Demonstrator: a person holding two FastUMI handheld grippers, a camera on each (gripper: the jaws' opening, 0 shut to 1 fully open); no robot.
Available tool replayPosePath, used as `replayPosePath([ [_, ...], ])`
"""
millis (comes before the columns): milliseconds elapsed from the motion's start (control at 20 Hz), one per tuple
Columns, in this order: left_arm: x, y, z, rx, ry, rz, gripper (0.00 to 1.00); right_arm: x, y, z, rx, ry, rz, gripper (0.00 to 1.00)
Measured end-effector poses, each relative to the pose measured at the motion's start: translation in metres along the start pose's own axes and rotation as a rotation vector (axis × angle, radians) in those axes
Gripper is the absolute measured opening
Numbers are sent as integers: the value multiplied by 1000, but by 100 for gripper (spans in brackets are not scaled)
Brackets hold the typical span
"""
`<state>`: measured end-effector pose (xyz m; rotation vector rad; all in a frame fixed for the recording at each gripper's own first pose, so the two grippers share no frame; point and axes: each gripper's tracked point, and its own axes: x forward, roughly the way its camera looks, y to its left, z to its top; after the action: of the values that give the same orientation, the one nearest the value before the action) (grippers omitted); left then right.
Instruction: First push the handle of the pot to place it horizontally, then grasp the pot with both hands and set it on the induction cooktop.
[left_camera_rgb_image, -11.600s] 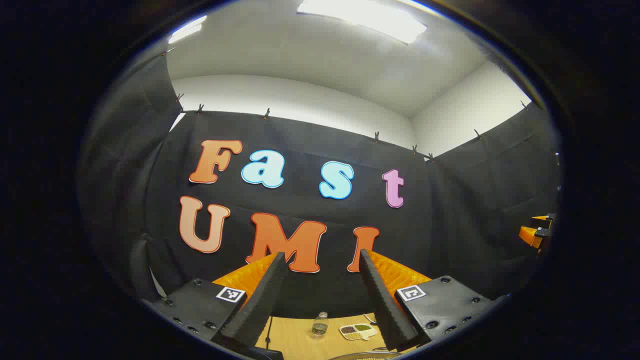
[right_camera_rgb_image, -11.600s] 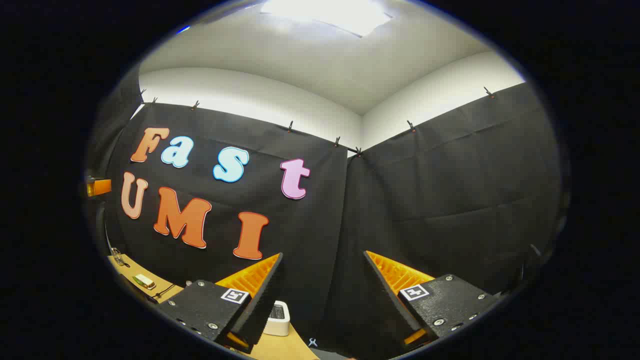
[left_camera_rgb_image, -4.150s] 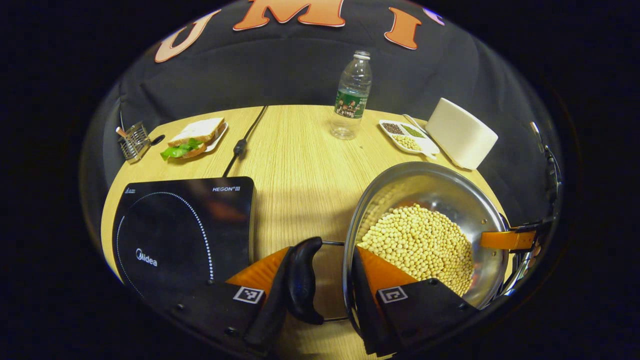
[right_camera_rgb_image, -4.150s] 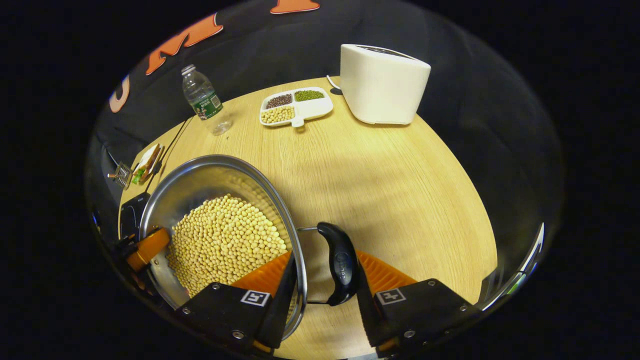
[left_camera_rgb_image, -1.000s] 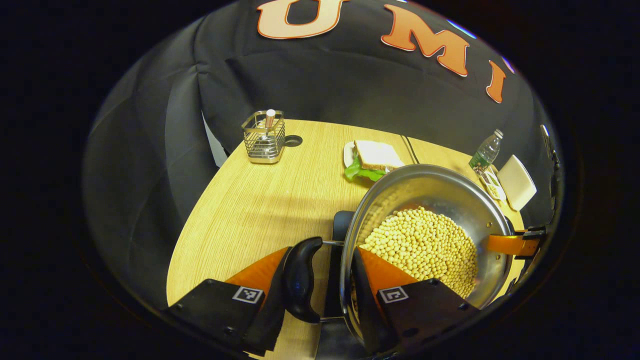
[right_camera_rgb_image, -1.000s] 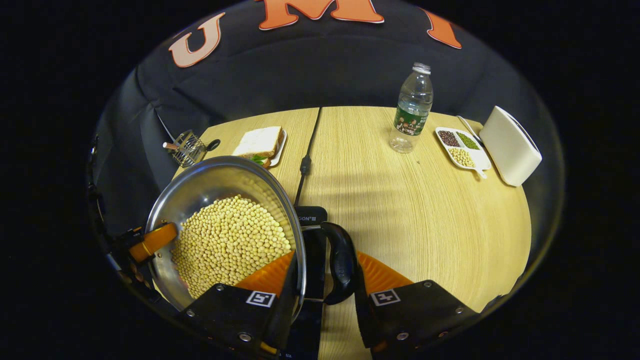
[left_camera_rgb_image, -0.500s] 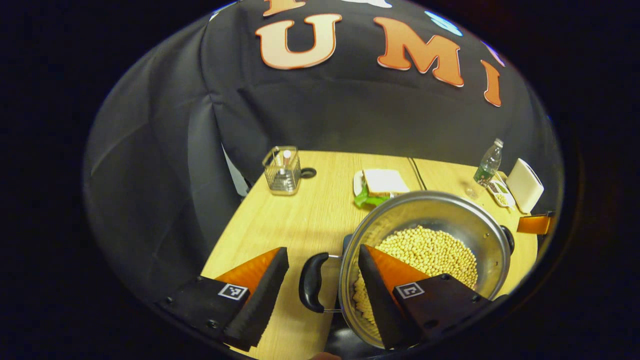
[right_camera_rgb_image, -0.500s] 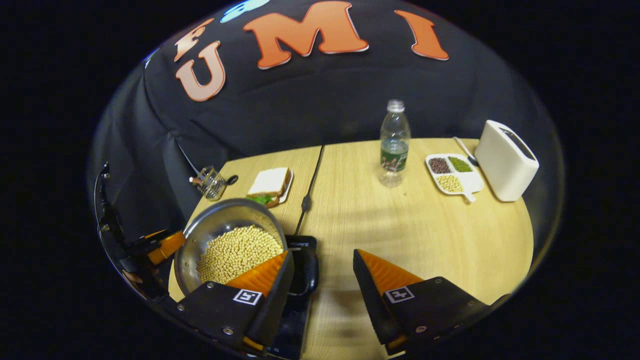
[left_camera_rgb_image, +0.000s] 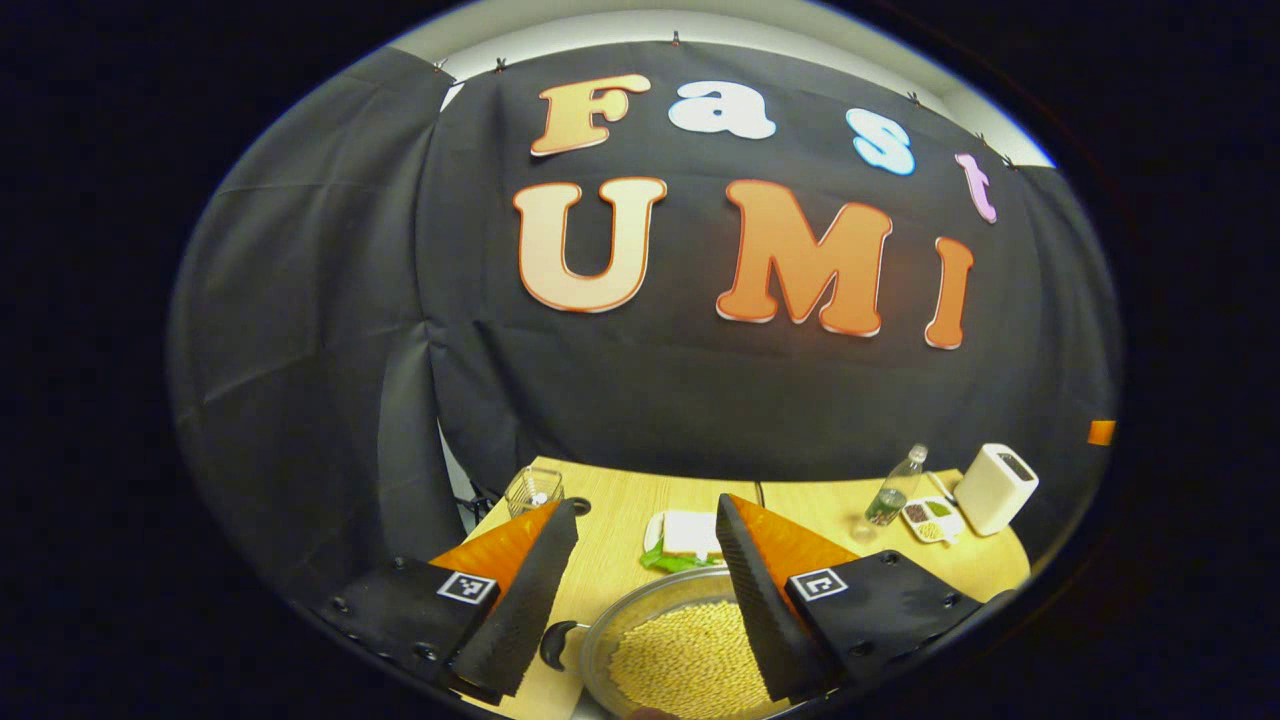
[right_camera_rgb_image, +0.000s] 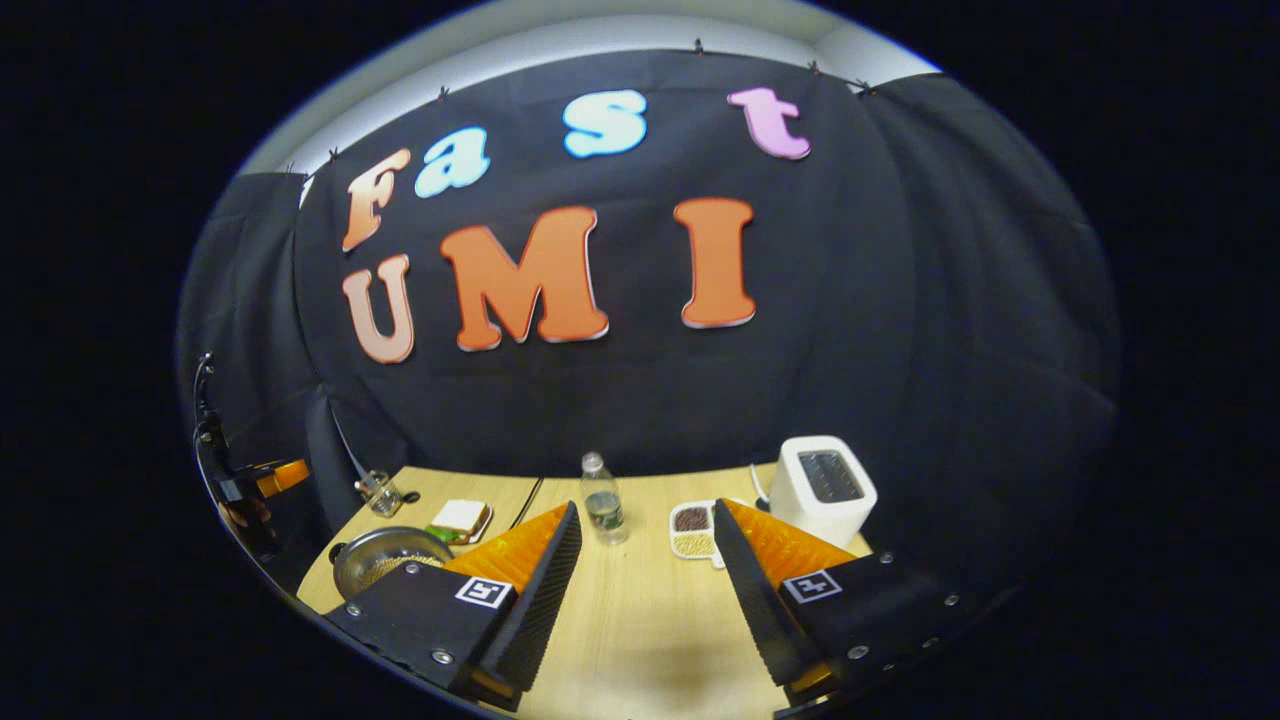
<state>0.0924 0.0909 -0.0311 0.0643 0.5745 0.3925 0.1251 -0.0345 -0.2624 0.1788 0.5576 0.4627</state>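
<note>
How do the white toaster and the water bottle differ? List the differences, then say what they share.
1. The toaster is opaque white; the water bottle is clear with a dark label band.
2. The toaster is broad and boxy with slots on top; the water bottle is slim and capped.
3. In the right gripper view the toaster stands right of the divided dish, the water bottle left of it.
Shared: both stand upright on the wooden table.
</note>
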Motion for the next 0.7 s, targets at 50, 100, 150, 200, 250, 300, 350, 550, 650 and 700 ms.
replayPosePath([
  [50, -6, -11, 20, -19, -34, -5, 92, -13, -16, 21, -7, -44, -1, 84],
  [100, -12, -21, 42, -38, -72, -7, 92, -26, -34, 40, -18, -79, -2, 86],
  [150, -22, -33, 65, -58, -112, -13, 91, -37, -48, 55, -37, -102, -8, 86],
  [200, -31, -48, 87, -81, -145, -34, 91, -50, -62, 69, -57, -125, -19, 87],
  [250, -44, -59, 104, -97, -176, -46, 92, -56, -68, 78, -77, -150, -25, 88],
  [300, -56, -70, 123, -110, -208, -60, 94, -63, -70, 87, -97, -174, -26, 89],
  [350, -67, -82, 142, -116, -241, -72, 96, -70, -74, 100, -123, -199, -27, 94],
  [550, -109, -116, 206, -114, -373, -114, 97, -98, -71, 161, -229, -322, -19, 91],
  [650, -124, -130, 231, -95, -413, -116, 98, -112, -66, 187, -244, -373, -15, 93],
  [700, -129, -136, 240, -89, -430, -119, 97, -118, -64, 202, -234, -397, -13, 90],
])
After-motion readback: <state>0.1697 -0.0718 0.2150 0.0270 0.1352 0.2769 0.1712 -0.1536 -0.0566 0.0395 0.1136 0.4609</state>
